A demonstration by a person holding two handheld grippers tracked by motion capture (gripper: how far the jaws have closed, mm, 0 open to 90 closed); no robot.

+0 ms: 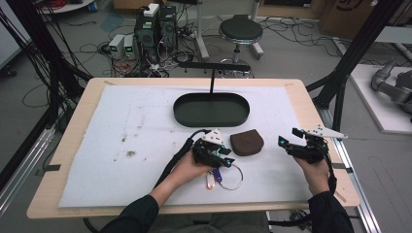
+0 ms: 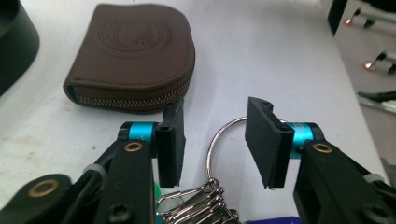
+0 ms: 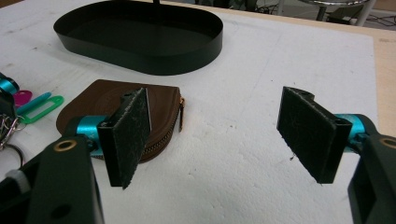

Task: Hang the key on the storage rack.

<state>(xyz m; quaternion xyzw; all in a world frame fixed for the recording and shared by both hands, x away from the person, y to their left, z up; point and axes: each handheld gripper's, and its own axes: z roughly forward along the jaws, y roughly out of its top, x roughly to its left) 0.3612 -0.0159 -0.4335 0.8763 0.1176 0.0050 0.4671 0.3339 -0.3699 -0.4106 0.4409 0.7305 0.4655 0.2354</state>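
Observation:
A bunch of keys on a large metal ring (image 1: pixel 233 176) lies on the white mat near the front, with coloured tags (image 1: pixel 214 177) beside it. My left gripper (image 1: pixel 224 156) hangs low over the bunch. Its jaws stand apart on either side of the ring (image 2: pixel 219 133), and the pads do not touch it. A brown zipped pouch (image 1: pixel 247 142) lies just beyond, right of the left gripper. My right gripper (image 1: pixel 288 136) is held open to the right of the pouch (image 3: pixel 163 100), with bare mat between its pads. Pink, blue and green tags (image 3: pixel 39 109) lie at the left in the right gripper view.
A black oval tray (image 1: pixel 180 114) sits behind the pouch at the mat's middle, with a thin black post (image 1: pixel 212 80) rising from it. The white mat (image 1: pixel 121 136) covers most of the wooden table. A stool (image 1: pixel 240 31) and computer boxes (image 1: pixel 155 29) stand on the floor beyond.

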